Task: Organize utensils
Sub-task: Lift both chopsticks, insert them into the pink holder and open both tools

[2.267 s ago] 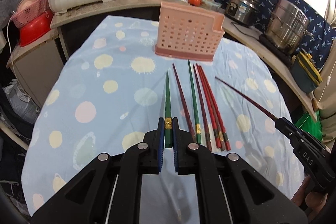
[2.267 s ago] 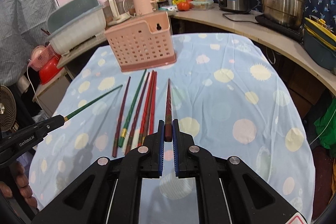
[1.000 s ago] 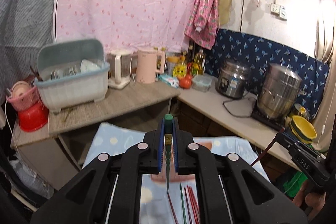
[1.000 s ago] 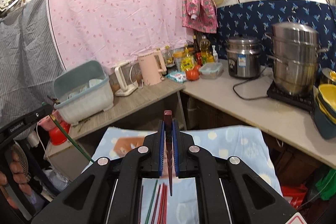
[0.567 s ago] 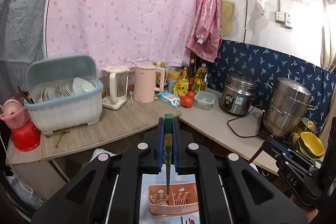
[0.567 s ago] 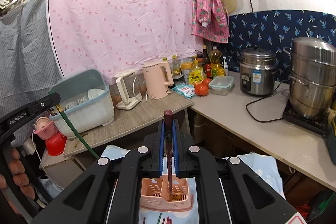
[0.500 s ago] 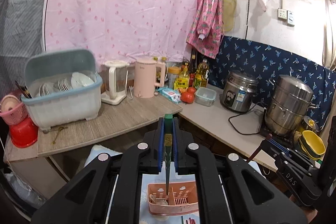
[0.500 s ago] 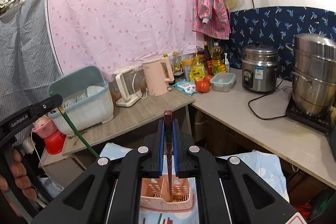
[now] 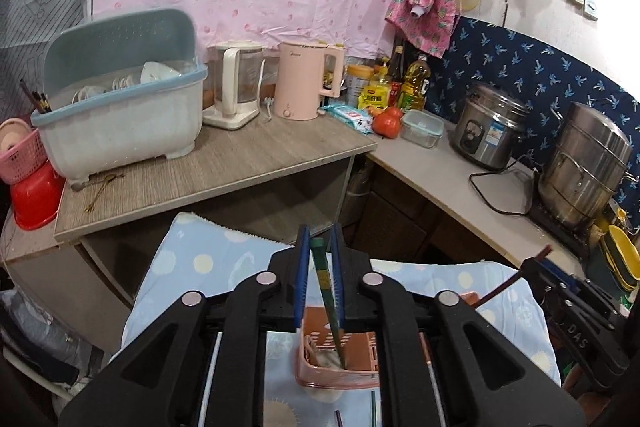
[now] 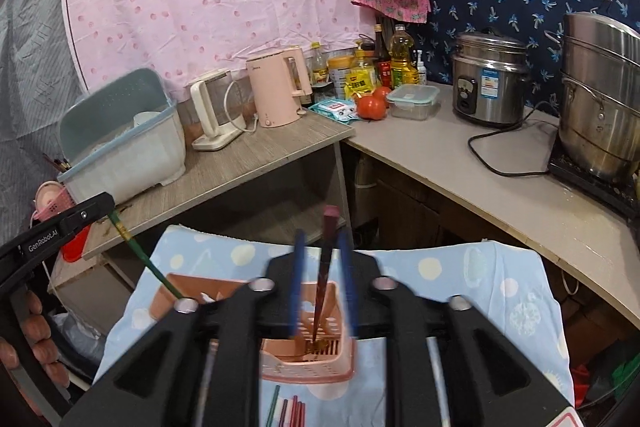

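On the table [image 10: 460,275] stands the pink basket [image 10: 308,359]. Both grippers have just been opening: the left gripper [image 9: 320,251] lets the green chopstick [image 9: 326,291] lean loose into the basket, the right gripper [image 10: 322,259] the red chopstick [image 10: 326,259].

Right claw [image 10: 322,281] blurred, perhaps open

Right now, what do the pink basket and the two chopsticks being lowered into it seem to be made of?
Basket: most likely moulded plastic, matte pink, with slotted perforated walls and rounded rims. Green chopstick: probably lacquered wood or resin, going by the even glossy dark green coat and squared top with a gold band. Red chopstick: likely the same make, dark maroon with a squared end; motion blur hides its finish.
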`<state>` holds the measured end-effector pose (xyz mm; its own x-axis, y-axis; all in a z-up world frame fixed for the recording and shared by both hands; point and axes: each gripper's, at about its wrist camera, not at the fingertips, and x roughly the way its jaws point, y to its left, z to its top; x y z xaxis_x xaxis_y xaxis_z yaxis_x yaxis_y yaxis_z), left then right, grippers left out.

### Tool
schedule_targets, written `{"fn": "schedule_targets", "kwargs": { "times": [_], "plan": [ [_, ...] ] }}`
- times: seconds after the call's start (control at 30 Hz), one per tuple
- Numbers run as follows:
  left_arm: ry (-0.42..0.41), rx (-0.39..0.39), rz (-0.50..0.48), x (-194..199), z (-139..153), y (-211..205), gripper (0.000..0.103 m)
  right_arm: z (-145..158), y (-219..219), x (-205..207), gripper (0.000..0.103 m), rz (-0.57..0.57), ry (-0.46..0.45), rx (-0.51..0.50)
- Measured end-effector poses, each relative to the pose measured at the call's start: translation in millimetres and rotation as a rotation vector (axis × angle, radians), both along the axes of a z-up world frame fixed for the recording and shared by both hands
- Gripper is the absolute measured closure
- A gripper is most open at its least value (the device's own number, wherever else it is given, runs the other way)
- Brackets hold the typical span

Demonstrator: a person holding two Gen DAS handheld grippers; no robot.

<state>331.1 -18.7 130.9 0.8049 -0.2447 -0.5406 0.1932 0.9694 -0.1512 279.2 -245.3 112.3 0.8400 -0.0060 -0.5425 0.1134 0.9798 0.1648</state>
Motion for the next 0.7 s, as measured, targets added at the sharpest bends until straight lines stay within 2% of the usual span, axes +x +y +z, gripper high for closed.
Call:
{"fn": "schedule_targets", "kwargs": {
  "times": [0.03,0.1,0.3,0.7],
  "plan": [
    [0.008,0.006,0.014,-1,-3,1,0.070,0,0,-2,0.060,-0.009,-0.006,-0.003],
    [0.007,0.005,0.053,-4,-6,5,0.049,0,-2,-8,0.055,-0.023,-0.017,-0.003],
    [0.025,-0.007,0.077,-15,-11,15,0.048,2,-7,-26,0.052,-0.041,-0.027,0.022],
    [0.042,-0.017,0.073,-59,-13,27,0.048,17,-2,-81,0.050,-0.043,-0.074,0.003]
  ]
}}
